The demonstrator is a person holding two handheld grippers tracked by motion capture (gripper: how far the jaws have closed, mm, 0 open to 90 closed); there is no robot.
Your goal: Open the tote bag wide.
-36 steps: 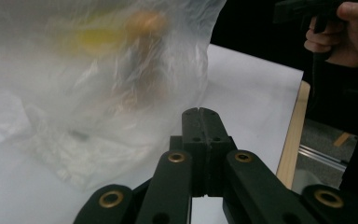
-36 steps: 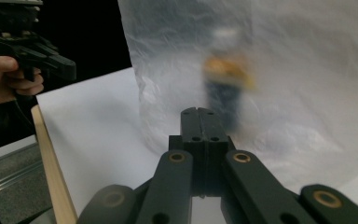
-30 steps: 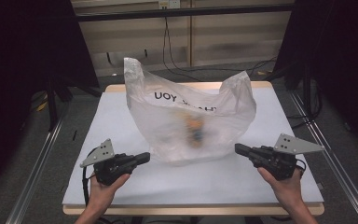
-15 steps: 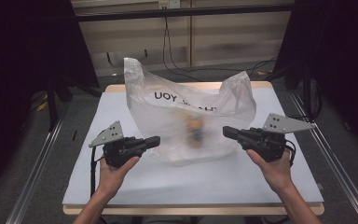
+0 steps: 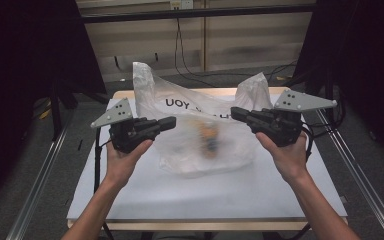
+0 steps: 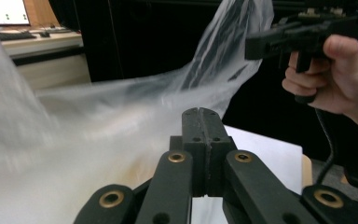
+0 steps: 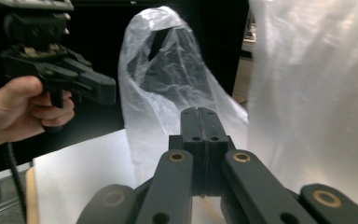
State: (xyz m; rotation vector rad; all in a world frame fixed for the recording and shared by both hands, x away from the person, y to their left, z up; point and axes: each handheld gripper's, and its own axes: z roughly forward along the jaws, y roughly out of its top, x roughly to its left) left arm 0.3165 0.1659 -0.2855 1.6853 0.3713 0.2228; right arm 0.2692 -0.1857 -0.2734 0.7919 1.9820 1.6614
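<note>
A translucent white plastic bag (image 5: 200,145) with dark lettering stands in the middle of the white table top (image 5: 280,185). Its two handles stick up, and a blurred orange and yellow thing (image 5: 207,136) lies inside. My left gripper (image 5: 172,121) hovers above the table at the bag's left side, jaws shut and empty. My right gripper (image 5: 234,112) hovers at the bag's right side, also shut and empty. The left gripper view has its shut jaws (image 6: 204,112) before the bag (image 6: 98,126). The right gripper view has its shut jaws (image 7: 199,111) before a bag handle (image 7: 168,70).
Metal rails (image 5: 40,175) run along both sides of the table, over grey floor. Cables (image 5: 180,45) hang against the back wall. Dark curtains (image 5: 25,75) close off left and right. A cable (image 5: 98,155) trails from the left gripper past the table's left edge.
Both hands have risen from near the table's front and moved forward and inward, so each gripper now sits beside the bag. The jaws stay shut.
</note>
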